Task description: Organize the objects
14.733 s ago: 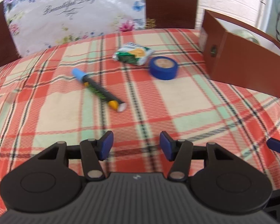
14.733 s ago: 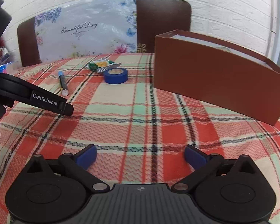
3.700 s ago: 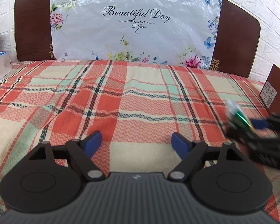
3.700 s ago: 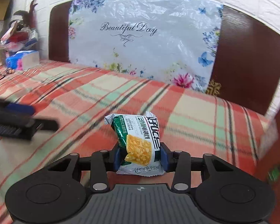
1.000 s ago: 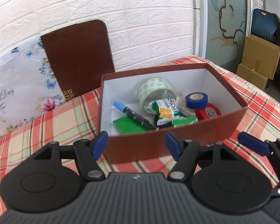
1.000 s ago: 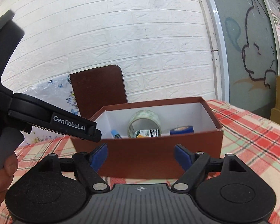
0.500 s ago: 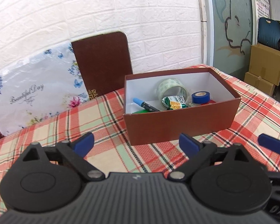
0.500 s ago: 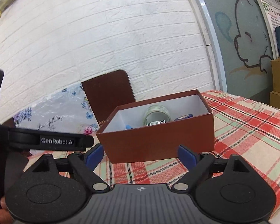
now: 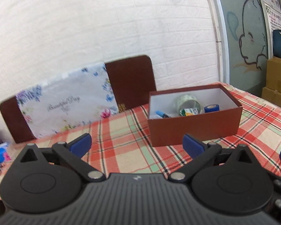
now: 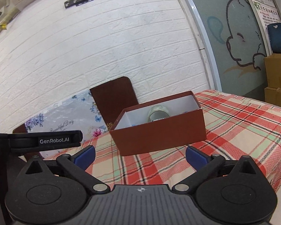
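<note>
Objects for sorting sit inside the brown box point(image 9: 194, 127), which I take as my landmark on the plaid tablecloth point(image 9: 121, 150).

My left gripper point(image 9: 136, 144) has nothing between its blue pads point(image 9: 80, 144); its jaws stand spread wide apart. It is short of the box, pointing toward the box's near left corner, not touching it. My right gripper point(image 10: 139, 156) is also empty, its jaws having just been opening and now standing wide, blue fingertips point(image 10: 195, 157) apart over bare cloth in front of the box's long near wall. In the right wrist view the left gripper's body shows to the left of the box, level with its base.

Inside the box, from the left wrist view: a clear tape roll point(image 9: 189, 102) stands on edge against the far wall; a blue tape roll point(image 9: 211, 108) lies to its right; a green and yellow snack packet point(image 9: 191, 111) lies in front of the clear roll; a blue-capped marker point(image 9: 162, 114) lies toward the left end. The near wall hides the box floor.

Behind the box, to its left, a dark brown headboard point(image 9: 133, 78) leans at the white brick wall point(image 9: 103, 28), partly covered by a floral plastic sheet point(image 9: 65, 108). Cardboard cartons point(image 9: 277, 82) stand right of the box, beyond the cloth edge.
</note>
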{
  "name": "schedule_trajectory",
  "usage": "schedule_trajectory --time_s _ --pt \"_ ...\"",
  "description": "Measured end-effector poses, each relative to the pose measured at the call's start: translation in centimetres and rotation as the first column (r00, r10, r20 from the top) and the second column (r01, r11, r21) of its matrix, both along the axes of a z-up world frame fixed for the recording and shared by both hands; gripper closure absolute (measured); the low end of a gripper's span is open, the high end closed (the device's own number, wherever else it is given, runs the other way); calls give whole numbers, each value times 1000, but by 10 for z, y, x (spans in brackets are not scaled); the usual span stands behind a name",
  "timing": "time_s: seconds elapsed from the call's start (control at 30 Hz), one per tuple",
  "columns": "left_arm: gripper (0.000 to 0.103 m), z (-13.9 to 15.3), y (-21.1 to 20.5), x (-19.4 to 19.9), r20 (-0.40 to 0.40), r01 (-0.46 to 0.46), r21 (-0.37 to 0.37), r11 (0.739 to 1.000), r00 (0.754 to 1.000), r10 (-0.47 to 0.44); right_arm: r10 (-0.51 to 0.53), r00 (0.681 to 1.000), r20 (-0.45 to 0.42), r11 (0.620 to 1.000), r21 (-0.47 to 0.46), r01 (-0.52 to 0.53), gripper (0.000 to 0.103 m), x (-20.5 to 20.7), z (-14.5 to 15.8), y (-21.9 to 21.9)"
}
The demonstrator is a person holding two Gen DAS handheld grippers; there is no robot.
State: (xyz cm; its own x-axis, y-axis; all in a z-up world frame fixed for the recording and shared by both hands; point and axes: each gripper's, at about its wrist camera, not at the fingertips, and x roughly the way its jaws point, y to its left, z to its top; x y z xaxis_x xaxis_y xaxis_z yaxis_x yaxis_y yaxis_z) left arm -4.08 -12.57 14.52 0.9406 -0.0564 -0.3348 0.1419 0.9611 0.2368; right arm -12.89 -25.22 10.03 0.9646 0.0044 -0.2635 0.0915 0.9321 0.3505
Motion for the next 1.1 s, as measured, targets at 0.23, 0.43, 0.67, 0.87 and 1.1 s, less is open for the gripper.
schedule_trajectory --time_s 0.23,0.43,0.67,0.87,1.1 --pt "0 17 -4 -41 42 44 -17 999 998 -44 -34 996 82 999 -34 37 1 -32 6 4" --pt "0 21 -18 -52 51 98 -8 995 994 -97 -80 991 111 997 -14 82 1 -36 3 -6" --pt "0 11 -21 -55 8 85 6 996 996 -85 -59 995 74 998 5 59 1 -32 -3 -16" --pt "0 6 -14 -56 -31 58 -21 998 998 -59 -33 998 53 999 -14 33 1 -33 -4 -16" --pt "0 6 -4 -60 -28 25 -35 999 999 -26 -15 999 40 1000 -19 16 1 -33 -4 -11"
